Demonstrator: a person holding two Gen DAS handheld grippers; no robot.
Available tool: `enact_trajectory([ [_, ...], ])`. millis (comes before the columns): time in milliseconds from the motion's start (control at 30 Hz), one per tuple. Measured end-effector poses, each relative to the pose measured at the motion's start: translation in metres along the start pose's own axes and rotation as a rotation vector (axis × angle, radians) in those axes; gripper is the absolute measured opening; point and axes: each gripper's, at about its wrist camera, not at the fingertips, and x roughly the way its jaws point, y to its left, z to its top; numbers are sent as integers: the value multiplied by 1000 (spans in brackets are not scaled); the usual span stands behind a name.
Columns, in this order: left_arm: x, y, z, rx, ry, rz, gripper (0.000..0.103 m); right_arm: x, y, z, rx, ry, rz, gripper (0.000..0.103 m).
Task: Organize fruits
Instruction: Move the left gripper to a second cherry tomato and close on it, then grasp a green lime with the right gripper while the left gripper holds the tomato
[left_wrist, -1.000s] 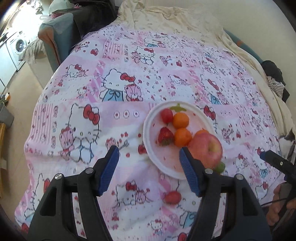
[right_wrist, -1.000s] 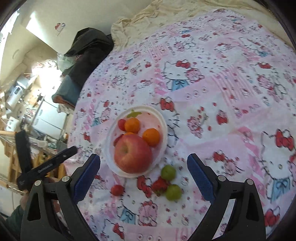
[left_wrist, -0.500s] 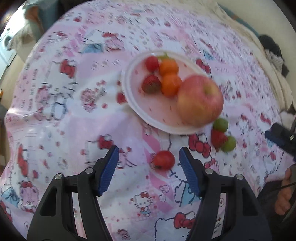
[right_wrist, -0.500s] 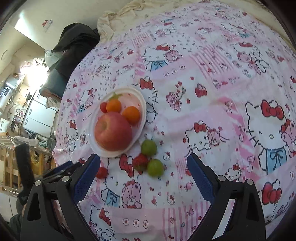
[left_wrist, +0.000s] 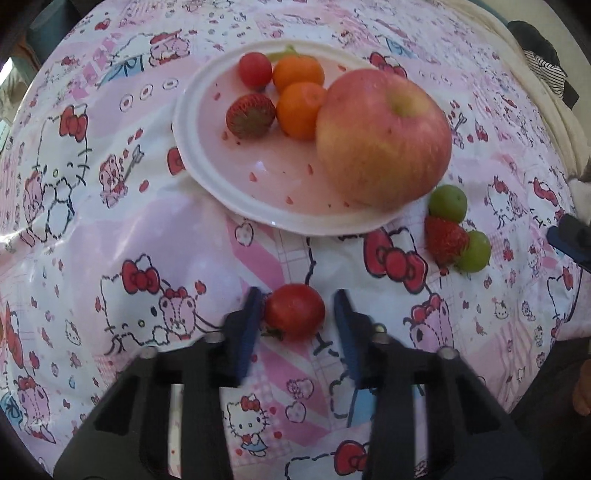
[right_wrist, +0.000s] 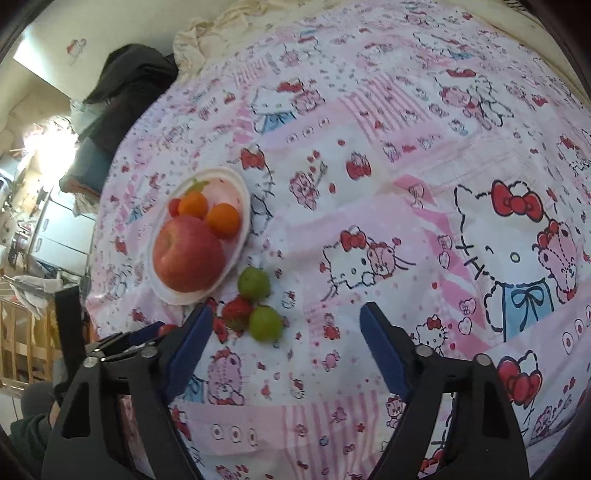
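Note:
On the cartoon-cat cloth, my left gripper (left_wrist: 298, 317) is shut on a red cherry tomato (left_wrist: 294, 312) just in front of the white plate (left_wrist: 184, 122). The plate holds a big apple (left_wrist: 384, 136), two small oranges (left_wrist: 301, 109), a strawberry (left_wrist: 251, 115) and another cherry tomato (left_wrist: 255, 69). A loose strawberry (right_wrist: 236, 313) and two green fruits (right_wrist: 265, 323) lie beside the plate's rim (right_wrist: 243, 192). My right gripper (right_wrist: 287, 314) hovers over them, its jaws closing. The nearer green fruit sits just inside its left finger, untouched.
A dark garment (right_wrist: 129, 74) and a cream sheet (right_wrist: 221, 22) lie at the far edge of the bed. Shelves and furniture (right_wrist: 44, 229) stand past the left edge. The patterned cloth (right_wrist: 443, 184) stretches right of the fruits.
My left gripper dropped toward the cloth and its jaws came together around the loose cherry tomato. My right gripper moved lower and closer to the green fruits, and its jaws narrowed.

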Motion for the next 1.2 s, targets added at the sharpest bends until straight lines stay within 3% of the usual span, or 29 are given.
enact_trajectory([
  [133, -6, 3, -1, -2, -9, 0, 28, 17, 10, -3, -67, 59, -22, 65],
  [367, -31, 13, -1, -42, -82, 5, 28, 50, 39, -22, -256, 168, -124, 63],
  [500, -40, 18, -3, -53, -96, 0, 28, 62, 49, -26, -326, 179, -183, 62],
  [600, -45, 21, -3, -51, -104, -3, 28, 74, 57, -26, -408, 179, -284, 61],
  [700, -49, 21, -2, -36, -120, 3, 28, 84, 64, -24, -438, 188, -305, 58],
  [867, -53, 25, 1, -48, -128, 8, 28, 90, 66, -20, -444, 200, -300, 55],
  [1033, -52, 27, 2, -59, -124, 3, 28, 90, 66, -19, -433, 204, -256, 33],
  [1200, -54, 25, 3, -53, -132, 6, 28, 81, 64, -16, -415, 192, -226, 32],
])
